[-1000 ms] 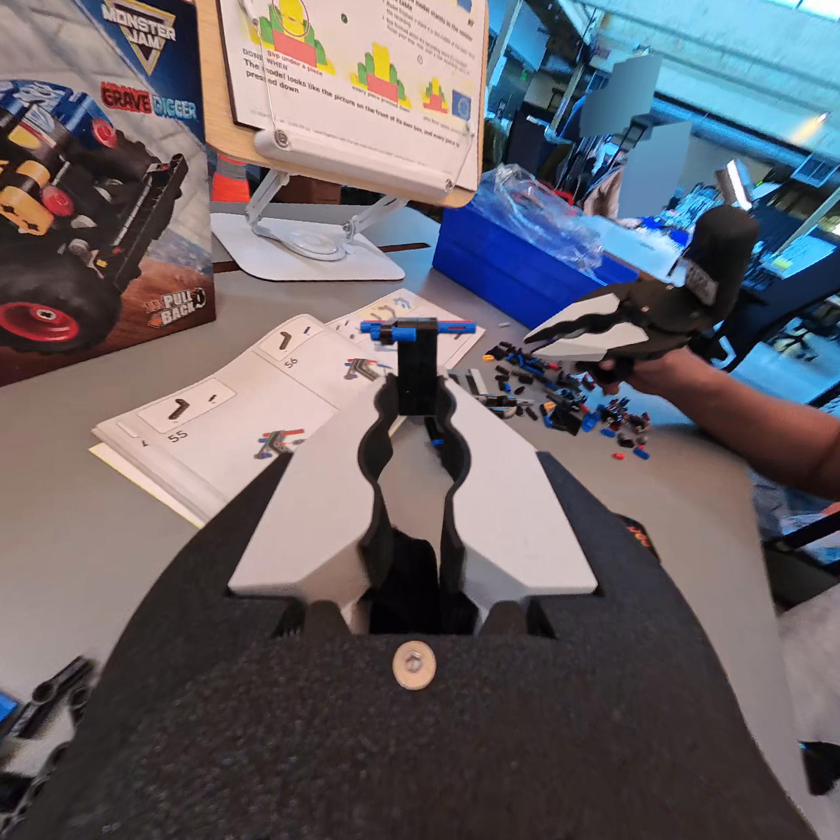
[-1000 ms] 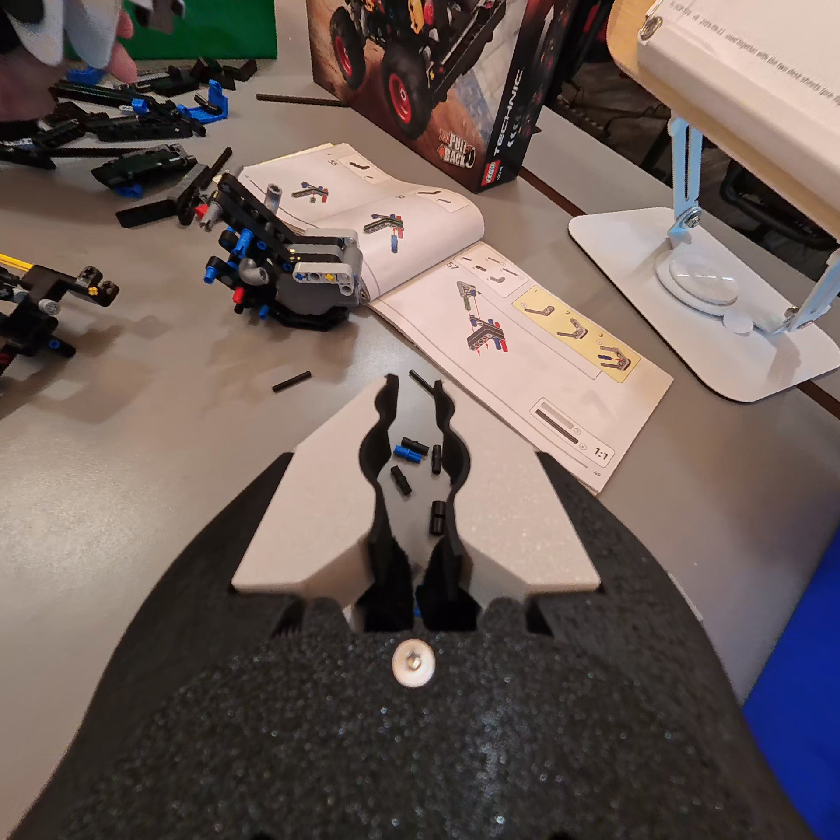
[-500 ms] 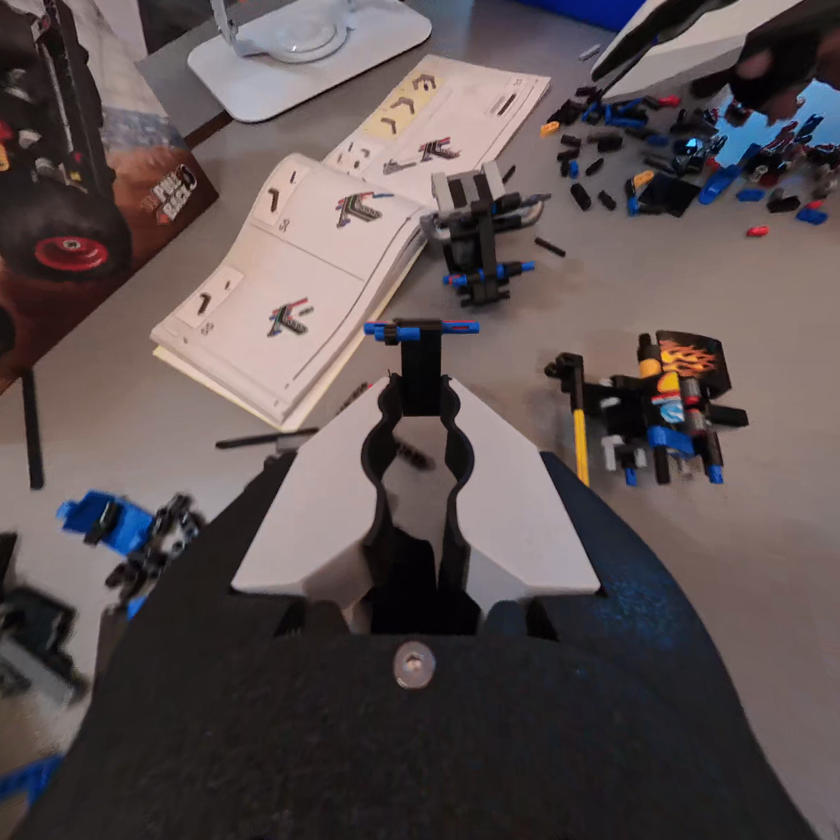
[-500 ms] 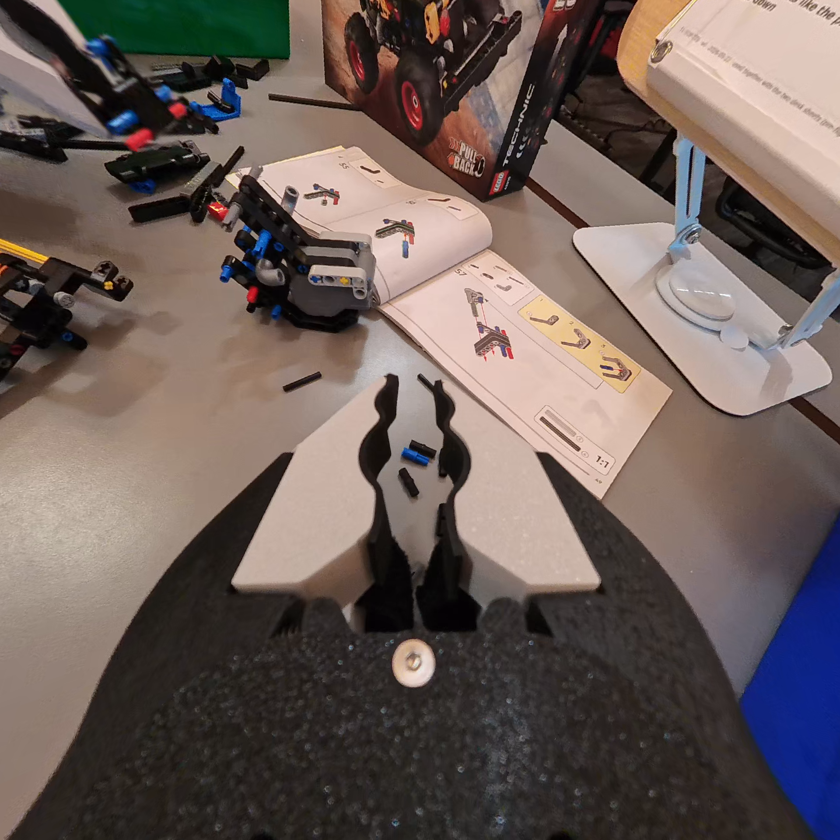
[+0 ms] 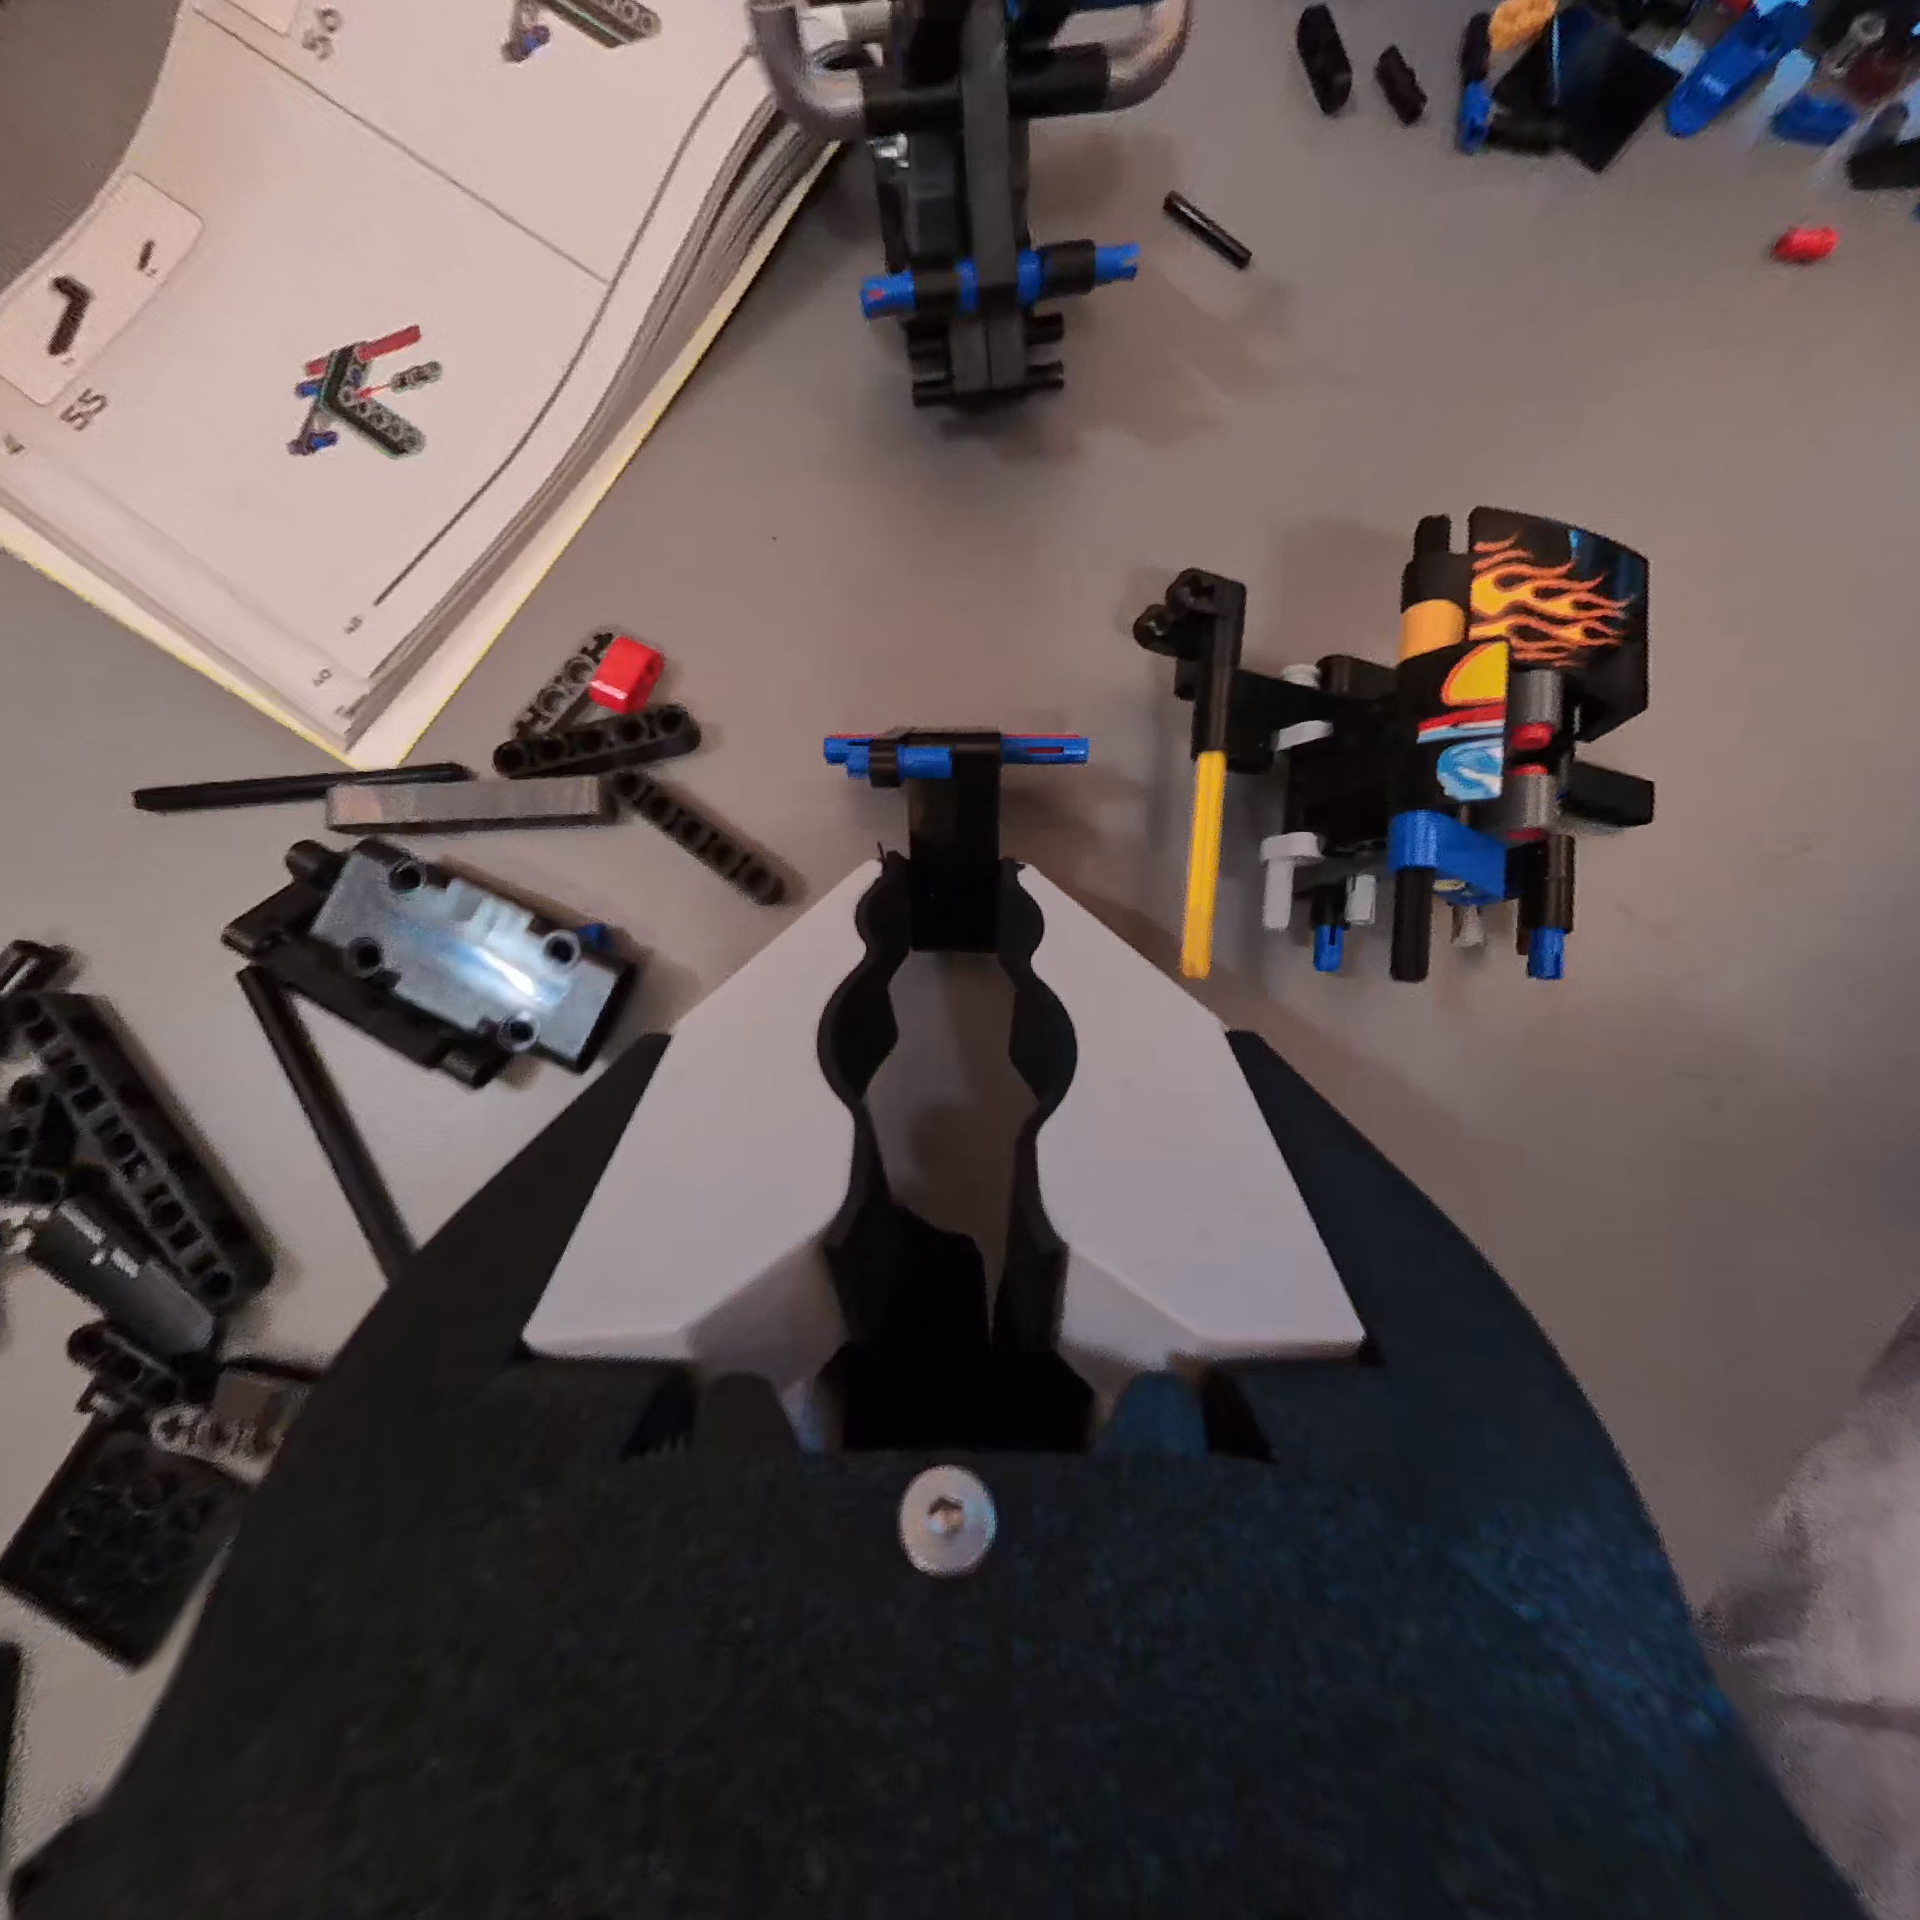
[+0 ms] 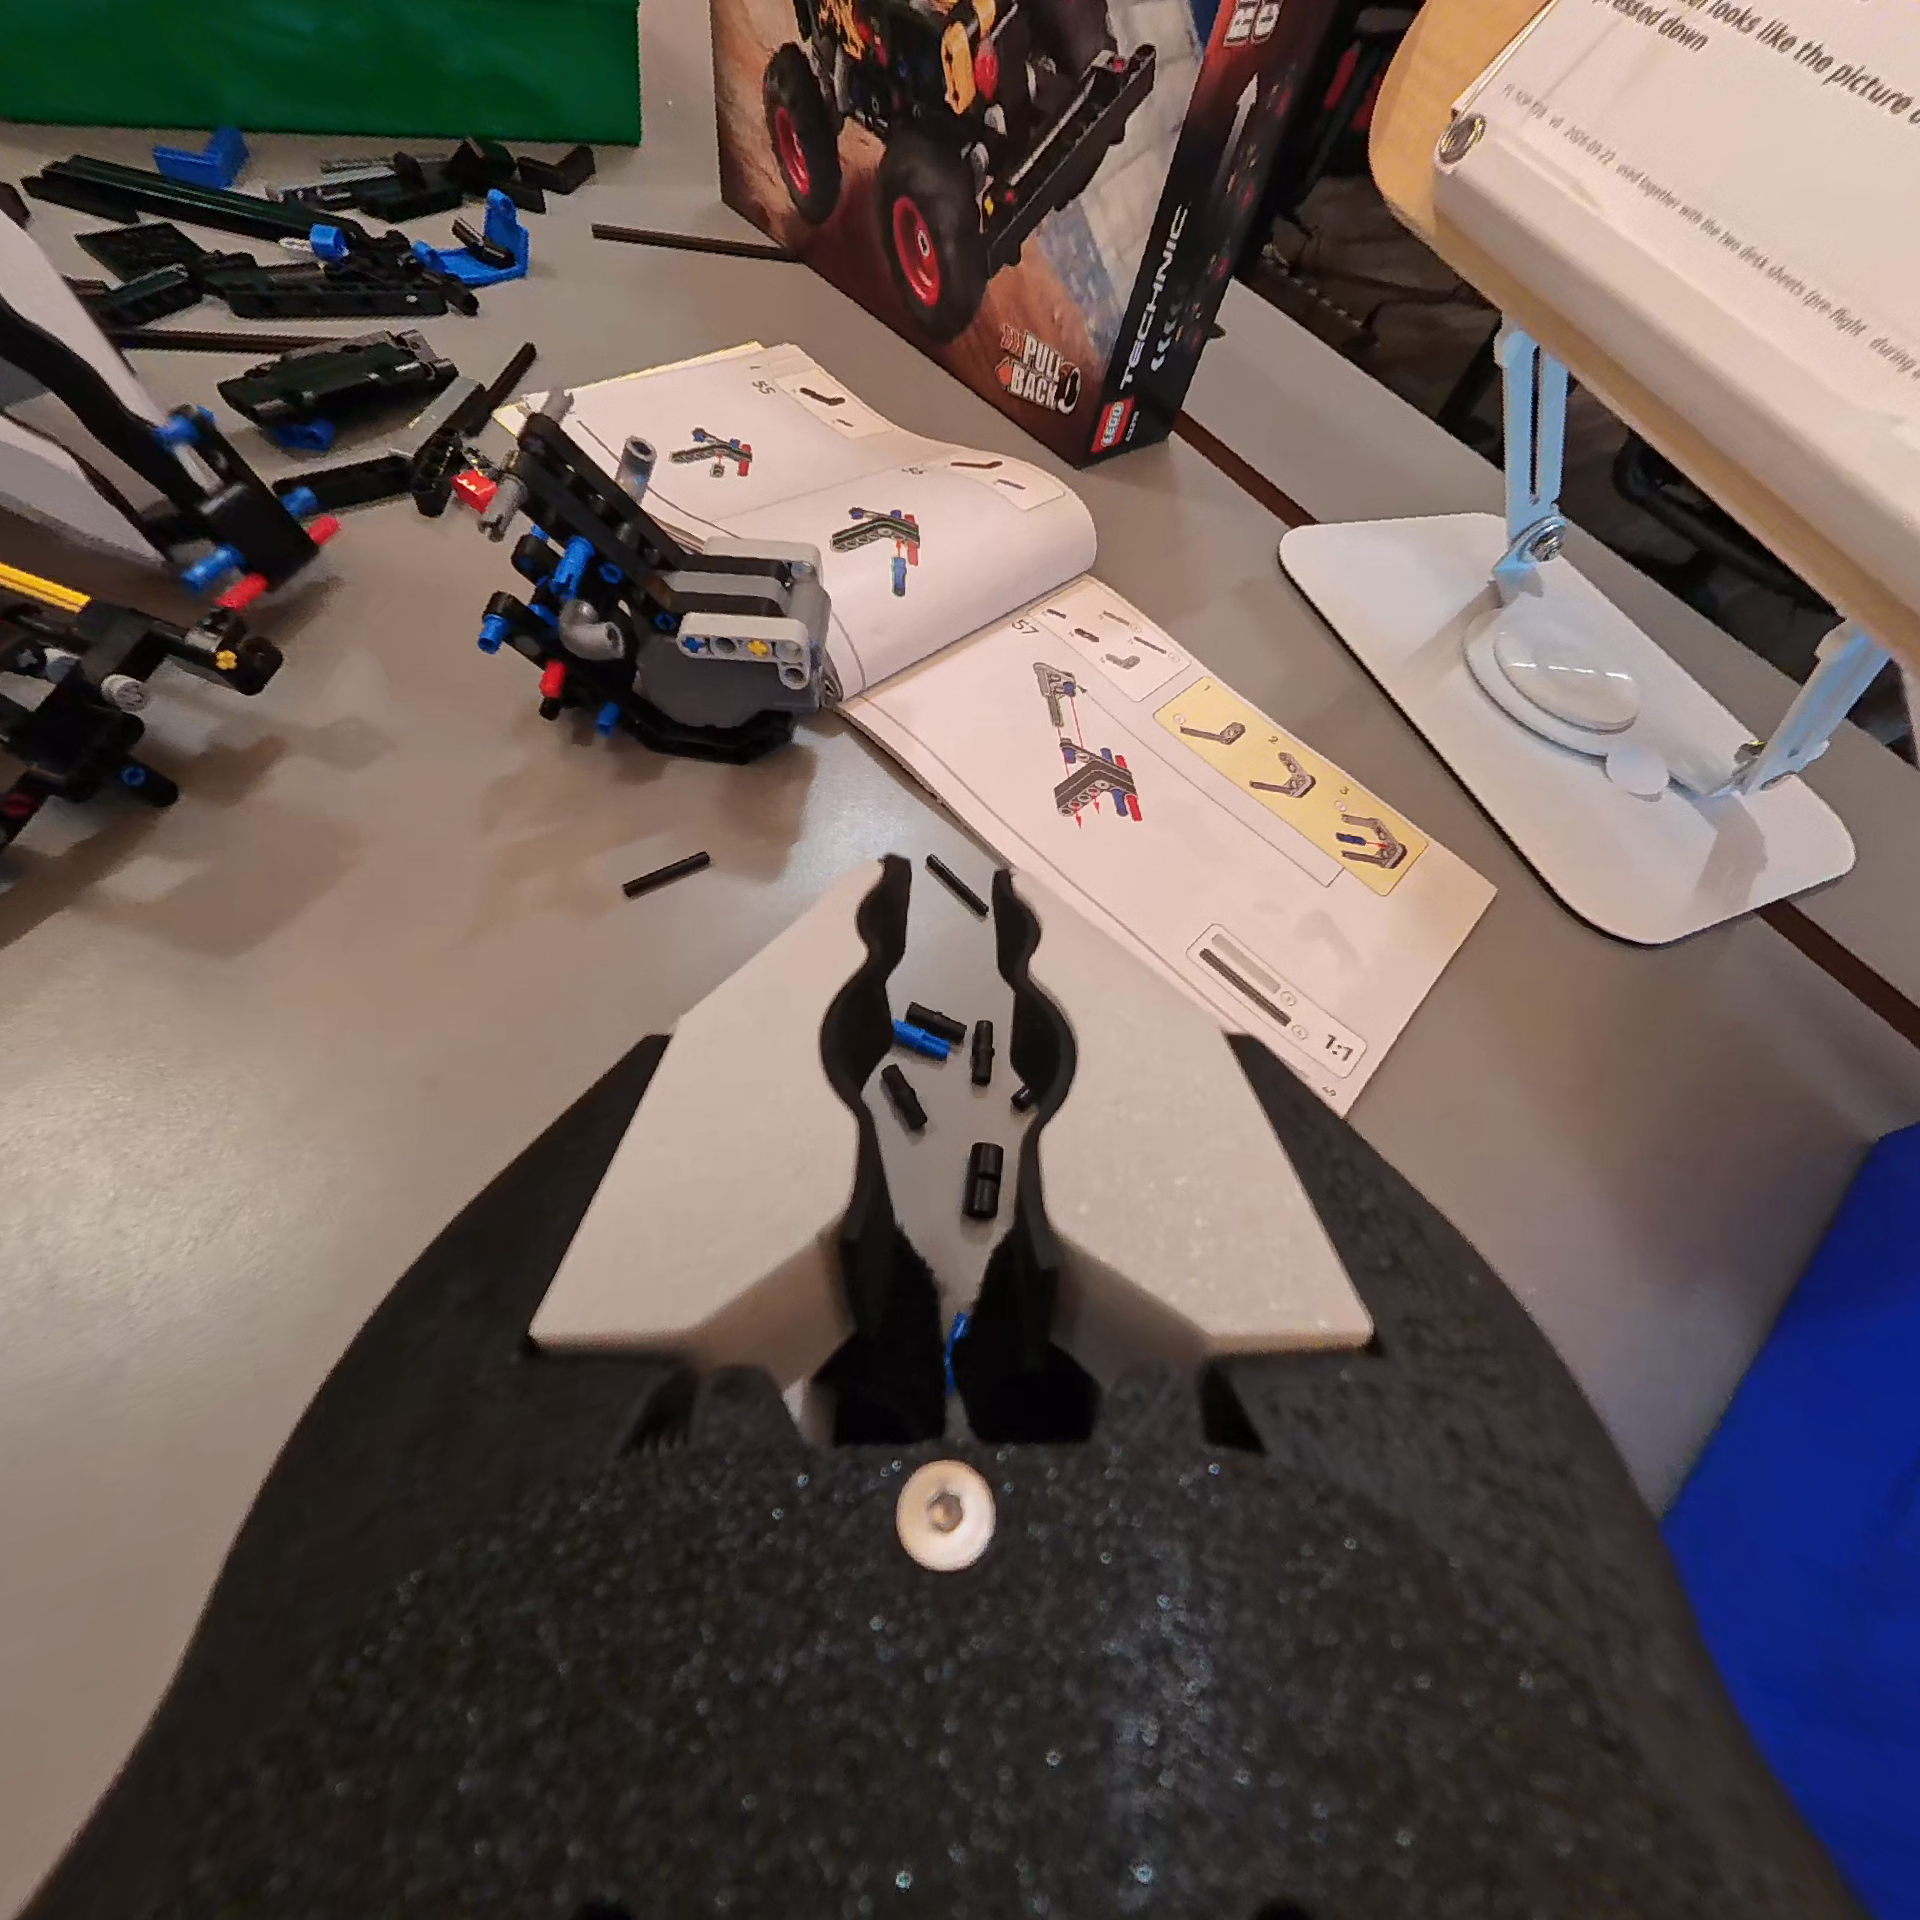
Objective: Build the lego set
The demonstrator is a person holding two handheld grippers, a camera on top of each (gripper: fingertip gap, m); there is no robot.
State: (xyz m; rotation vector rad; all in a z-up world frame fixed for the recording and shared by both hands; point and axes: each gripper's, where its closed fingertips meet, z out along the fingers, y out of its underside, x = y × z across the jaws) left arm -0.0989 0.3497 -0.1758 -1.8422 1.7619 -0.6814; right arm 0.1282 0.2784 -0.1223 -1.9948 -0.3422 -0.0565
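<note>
My left gripper is shut on a black beam with blue and red pins across its top. It holds the beam low over the grey table. The grey-and-black chassis assembly lies ahead, and a flame-decorated assembly lies to the right. My right gripper is open and empty above several small black and blue pins. The chassis lies to its front left. The left gripper with its beam shows at the left edge there.
The open instruction booklet lies by the chassis. Loose black beams and a grey motor block lie left. The set's box, a white stand and a blue bin stand around the right gripper. Some 25 centimeters of space lies between my two pairs of fingers. The grey motor block lies some 8 centimeters from my left tips, 30 centimeters from my right tips.
My left gripper has tilted down and dropped toward the table, still holding the beam, closer to the two assemblies. The right gripper has barely moved.
</note>
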